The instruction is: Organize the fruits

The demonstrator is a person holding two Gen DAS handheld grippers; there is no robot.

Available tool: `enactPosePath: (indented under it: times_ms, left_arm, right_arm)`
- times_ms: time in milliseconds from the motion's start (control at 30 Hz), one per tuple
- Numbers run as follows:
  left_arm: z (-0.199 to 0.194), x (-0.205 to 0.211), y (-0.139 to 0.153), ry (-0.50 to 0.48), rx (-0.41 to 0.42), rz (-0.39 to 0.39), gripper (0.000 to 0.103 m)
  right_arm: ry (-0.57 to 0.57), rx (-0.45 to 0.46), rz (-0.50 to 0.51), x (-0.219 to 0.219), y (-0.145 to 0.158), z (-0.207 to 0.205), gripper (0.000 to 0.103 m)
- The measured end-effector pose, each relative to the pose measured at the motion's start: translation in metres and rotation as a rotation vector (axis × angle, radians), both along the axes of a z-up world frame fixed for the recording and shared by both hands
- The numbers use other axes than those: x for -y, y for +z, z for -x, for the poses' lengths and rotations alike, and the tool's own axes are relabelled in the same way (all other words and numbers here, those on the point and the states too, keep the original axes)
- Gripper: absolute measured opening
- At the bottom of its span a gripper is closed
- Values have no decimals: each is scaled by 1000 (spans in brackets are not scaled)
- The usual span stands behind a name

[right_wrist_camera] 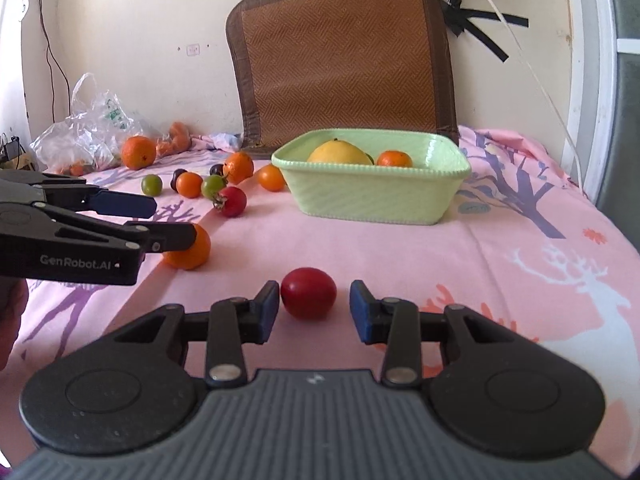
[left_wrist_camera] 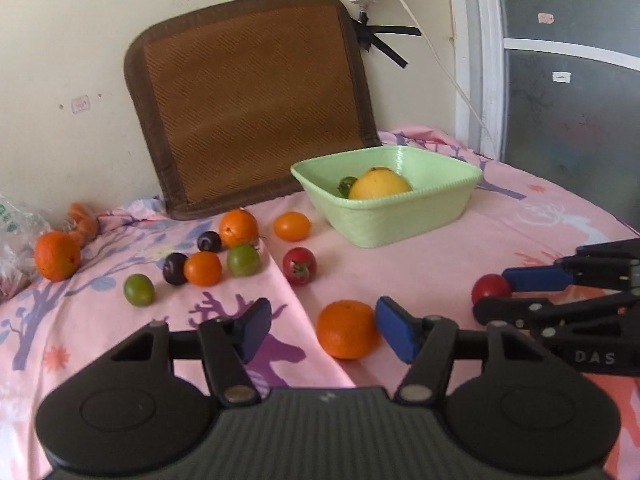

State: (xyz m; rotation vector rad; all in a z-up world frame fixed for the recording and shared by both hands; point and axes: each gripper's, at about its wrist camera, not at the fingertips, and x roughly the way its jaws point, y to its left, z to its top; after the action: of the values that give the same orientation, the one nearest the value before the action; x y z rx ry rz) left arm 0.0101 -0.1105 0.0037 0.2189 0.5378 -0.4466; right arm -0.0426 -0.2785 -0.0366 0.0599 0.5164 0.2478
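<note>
My left gripper [left_wrist_camera: 322, 330] is open; a mandarin [left_wrist_camera: 347, 329] lies on the pink cloth between its blue pads, close to the right one. It shows in the right wrist view [right_wrist_camera: 188, 249] too. My right gripper [right_wrist_camera: 314, 312] is open around a red tomato [right_wrist_camera: 308, 293], which also shows in the left wrist view [left_wrist_camera: 491, 288]. The green basket [right_wrist_camera: 376, 200] holds a yellow fruit [right_wrist_camera: 339, 153], a mandarin [right_wrist_camera: 395, 159] and a green fruit [left_wrist_camera: 346, 185]. Several loose oranges, green fruits, dark plums and a red tomato [left_wrist_camera: 299, 265] lie left of the basket [left_wrist_camera: 400, 216].
A brown woven cushion [right_wrist_camera: 344, 60] leans on the wall behind the basket. A plastic bag [right_wrist_camera: 86, 130] lies at the far left by an orange [right_wrist_camera: 138, 152]. A white cable [right_wrist_camera: 532, 68] hangs at the right by the door frame.
</note>
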Motion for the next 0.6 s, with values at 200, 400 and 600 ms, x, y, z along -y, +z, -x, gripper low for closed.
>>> enactPosePath:
  times_ms: [200, 400, 600]
  left_arm:
    - [-8, 9, 2, -86, -73, 2, 38]
    - [-61, 8, 49, -100, -119, 196, 38]
    - [-138, 32, 65, -70, -143, 235, 38]
  right_arm:
    - [3, 70, -70, 15, 15, 1, 32]
    - [-94, 210, -97, 44, 46, -31, 32]
    - [-148, 178, -31, 50, 36, -76, 32]
